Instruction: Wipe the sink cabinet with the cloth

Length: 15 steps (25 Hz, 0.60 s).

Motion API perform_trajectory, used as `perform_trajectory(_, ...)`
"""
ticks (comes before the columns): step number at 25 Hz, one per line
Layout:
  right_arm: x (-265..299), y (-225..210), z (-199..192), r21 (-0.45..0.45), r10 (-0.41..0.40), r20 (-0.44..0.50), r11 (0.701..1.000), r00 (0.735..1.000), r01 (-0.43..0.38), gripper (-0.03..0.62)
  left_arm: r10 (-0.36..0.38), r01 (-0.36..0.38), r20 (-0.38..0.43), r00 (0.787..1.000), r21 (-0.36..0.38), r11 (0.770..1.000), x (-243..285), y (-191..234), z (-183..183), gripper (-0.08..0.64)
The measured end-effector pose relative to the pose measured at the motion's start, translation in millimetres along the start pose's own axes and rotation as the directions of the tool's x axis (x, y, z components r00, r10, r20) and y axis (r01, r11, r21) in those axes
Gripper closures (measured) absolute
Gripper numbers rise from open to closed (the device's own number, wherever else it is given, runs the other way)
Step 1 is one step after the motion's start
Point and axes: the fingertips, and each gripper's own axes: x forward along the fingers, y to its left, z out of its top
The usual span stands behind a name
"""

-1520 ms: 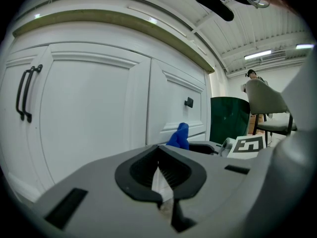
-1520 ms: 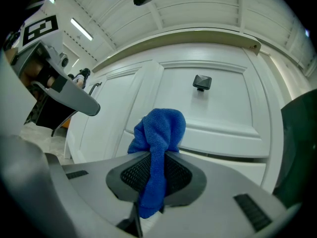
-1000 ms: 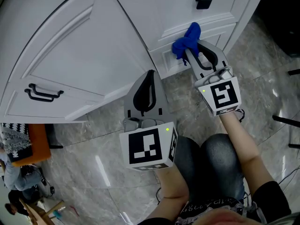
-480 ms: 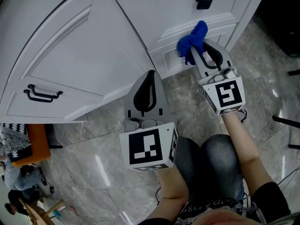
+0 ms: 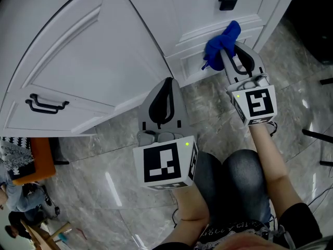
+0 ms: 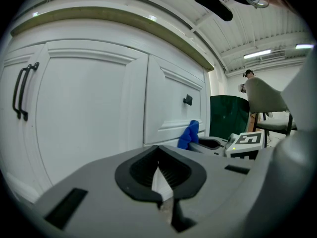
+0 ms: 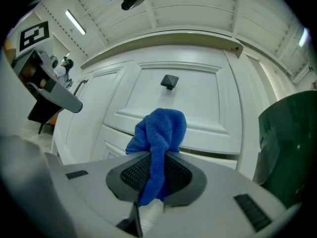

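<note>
Because the cloth point(image 5: 221, 41) bulges past the jaw tips as a loose wad, you should press it flat on the sink cabinet point(image 5: 197, 20) and sweep along the moulded ledge rather than across it, minding the black knob point(image 5: 226, 2) at 12 o'clock of the wad. Nearest you, the left gripper point(image 5: 166, 85) hangs idle, jaws together on nothing. Farther off, at 2 o'clock, the right gripper point(image 5: 229, 59) is clamped on the cloth, which seems to rest against that ledge.
</note>
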Motion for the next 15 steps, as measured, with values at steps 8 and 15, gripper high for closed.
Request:
perform_trajectory(8,-2.1,-13.2,-2.2,0.008,-0.032,0.004,0.999,0.999,0.032,0.517,-0.002,0.002,0.001,1.000,0.001,1.000,1.4,-1.4,-0.1,0.554)
perform_trajectory(15,-5.3,-27.7,-6.8,0.017,-0.070,-0.002,0.997,0.998,0.070,0.517,-0.005,0.005,0.000,1.000,0.004,1.000,3.0,-3.7,-0.4,0.555)
